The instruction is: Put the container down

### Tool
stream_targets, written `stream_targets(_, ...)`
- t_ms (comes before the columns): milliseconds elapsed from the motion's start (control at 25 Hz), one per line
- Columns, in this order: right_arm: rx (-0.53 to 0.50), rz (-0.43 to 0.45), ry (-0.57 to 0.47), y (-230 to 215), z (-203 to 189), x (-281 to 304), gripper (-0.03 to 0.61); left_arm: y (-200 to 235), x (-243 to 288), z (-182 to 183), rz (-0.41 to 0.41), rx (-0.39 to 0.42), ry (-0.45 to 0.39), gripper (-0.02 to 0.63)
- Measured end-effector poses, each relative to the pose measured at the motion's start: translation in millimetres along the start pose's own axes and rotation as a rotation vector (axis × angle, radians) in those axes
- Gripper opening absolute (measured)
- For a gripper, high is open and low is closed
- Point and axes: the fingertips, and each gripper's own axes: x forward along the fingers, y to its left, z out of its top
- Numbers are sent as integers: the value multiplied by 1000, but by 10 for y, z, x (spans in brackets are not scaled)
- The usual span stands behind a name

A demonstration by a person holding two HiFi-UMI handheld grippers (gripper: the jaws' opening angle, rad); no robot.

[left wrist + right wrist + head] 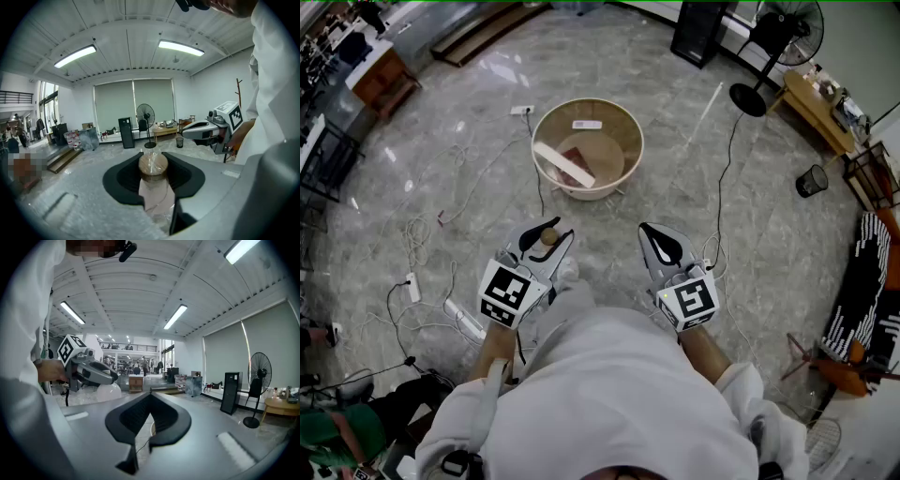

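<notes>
A clear container with a round brown lid [548,236] sits between the jaws of my left gripper [546,240], which is shut on it. In the left gripper view the lid [153,165] faces away from the camera, the clear body [155,194] lies back between the black pads, and the left gripper [153,161] is held above the floor. My right gripper [662,242] hangs beside it at about the same height with nothing in it. In the right gripper view the tips of the right gripper [150,397] meet. A round beige tub [633,141] stands on the floor ahead of both grippers.
The tub holds a white strip [564,164] and a reddish sheet. White power strips [466,322] and loose cables lie on the marble floor at the left. A standing fan [769,56], a small black bin [812,180] and a wooden desk [816,108] stand at the right.
</notes>
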Motion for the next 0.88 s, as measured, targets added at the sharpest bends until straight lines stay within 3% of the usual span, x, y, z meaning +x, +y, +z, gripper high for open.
stream_targets(400,-13,4,-4,37,45,-70,5,-83,-37,51,-1,-7,5,126)
stream_targets(880,14,30,26,58,-180,-31,5,-56,38,-142,-4,-50,27,126)
